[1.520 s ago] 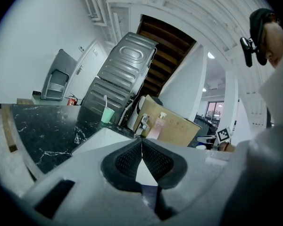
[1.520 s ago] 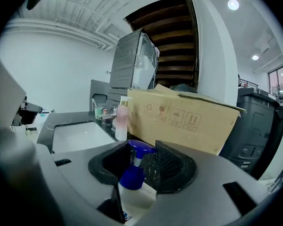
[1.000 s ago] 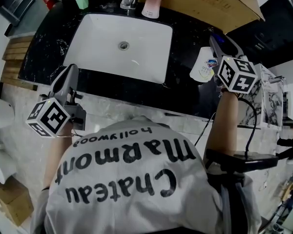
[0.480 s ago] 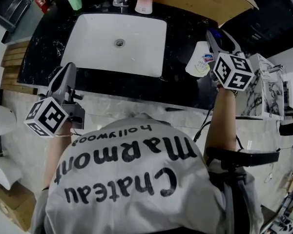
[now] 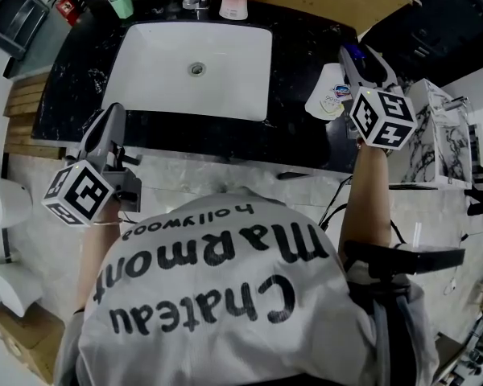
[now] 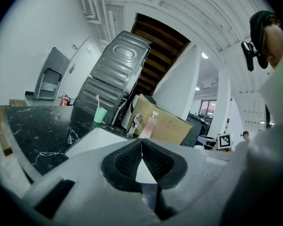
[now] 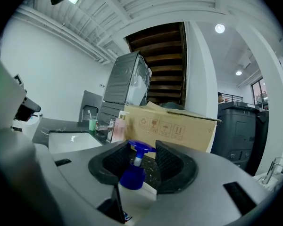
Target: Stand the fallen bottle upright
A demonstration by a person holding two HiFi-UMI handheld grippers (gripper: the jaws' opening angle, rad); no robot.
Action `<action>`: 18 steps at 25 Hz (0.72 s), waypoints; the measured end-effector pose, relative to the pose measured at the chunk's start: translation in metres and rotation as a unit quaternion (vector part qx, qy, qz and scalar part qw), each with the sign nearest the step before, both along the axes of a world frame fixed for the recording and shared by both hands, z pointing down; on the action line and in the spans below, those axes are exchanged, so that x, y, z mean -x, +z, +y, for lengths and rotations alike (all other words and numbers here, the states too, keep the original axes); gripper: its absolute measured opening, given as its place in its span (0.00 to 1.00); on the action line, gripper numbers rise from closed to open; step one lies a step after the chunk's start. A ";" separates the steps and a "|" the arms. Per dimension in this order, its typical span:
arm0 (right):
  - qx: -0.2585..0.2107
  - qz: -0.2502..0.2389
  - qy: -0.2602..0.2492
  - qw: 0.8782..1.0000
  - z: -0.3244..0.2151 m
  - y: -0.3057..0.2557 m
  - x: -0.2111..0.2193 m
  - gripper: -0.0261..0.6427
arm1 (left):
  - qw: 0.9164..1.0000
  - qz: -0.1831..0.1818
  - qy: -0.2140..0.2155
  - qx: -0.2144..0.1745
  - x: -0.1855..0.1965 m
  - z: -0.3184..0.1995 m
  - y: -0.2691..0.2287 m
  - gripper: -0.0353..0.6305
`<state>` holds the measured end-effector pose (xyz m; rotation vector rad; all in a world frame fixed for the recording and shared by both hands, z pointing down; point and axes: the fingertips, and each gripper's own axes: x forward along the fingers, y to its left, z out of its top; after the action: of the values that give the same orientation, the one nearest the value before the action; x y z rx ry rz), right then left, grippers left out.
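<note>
Little changed: white plastic bottle with blue pump top (image 5: 328, 101) still lies on black marble counter (image 5: 302, 51), right of white sink (image 5: 157, 71). Right gripper (image 7: 142, 157) stays at it, jaws spread astride pump, not pinching. Left gripper (image 6: 141, 147) idle, jaws pressed together. Uprighting not begun; grip comes first.

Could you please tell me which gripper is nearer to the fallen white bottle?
Right. The right gripper hangs right beside the bottle, jaws apart, with the blue pump showing between them. The left gripper is across the sink, at the counter's front edge, jaws together.
</note>
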<state>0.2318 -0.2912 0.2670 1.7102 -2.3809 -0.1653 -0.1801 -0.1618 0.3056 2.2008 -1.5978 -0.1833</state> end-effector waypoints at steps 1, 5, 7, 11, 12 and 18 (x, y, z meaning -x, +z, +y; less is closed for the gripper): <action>0.000 -0.002 0.001 1.000 0.000 0.000 -0.001 0.29 | 1.000 0.001 0.000 0.002 0.000 0.000 0.001 0.07; 0.002 -0.014 0.010 1.000 0.001 -0.002 -0.005 0.29 | 1.000 0.008 0.002 0.008 0.000 0.000 0.008 0.07; 0.003 -0.015 0.012 1.000 0.002 -0.002 -0.006 0.29 | 1.000 0.011 0.005 0.010 -0.002 0.000 0.010 0.07; -0.002 -0.011 0.009 1.000 0.006 -0.003 -0.002 0.29 | 1.000 0.014 0.007 0.009 -0.004 -0.002 0.010 0.08; -0.003 -0.011 0.009 1.000 0.006 -0.003 0.000 0.29 | 1.000 0.015 0.006 0.009 -0.004 -0.002 0.010 0.08; -0.005 -0.014 0.005 1.000 0.011 -0.002 0.005 0.29 | 1.000 0.018 0.007 0.009 -0.005 -0.004 0.011 0.08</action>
<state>0.2272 -0.2804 0.2654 1.7399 -2.3938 -0.1528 -0.1754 -0.1653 0.3162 2.1824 -1.5589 -0.2038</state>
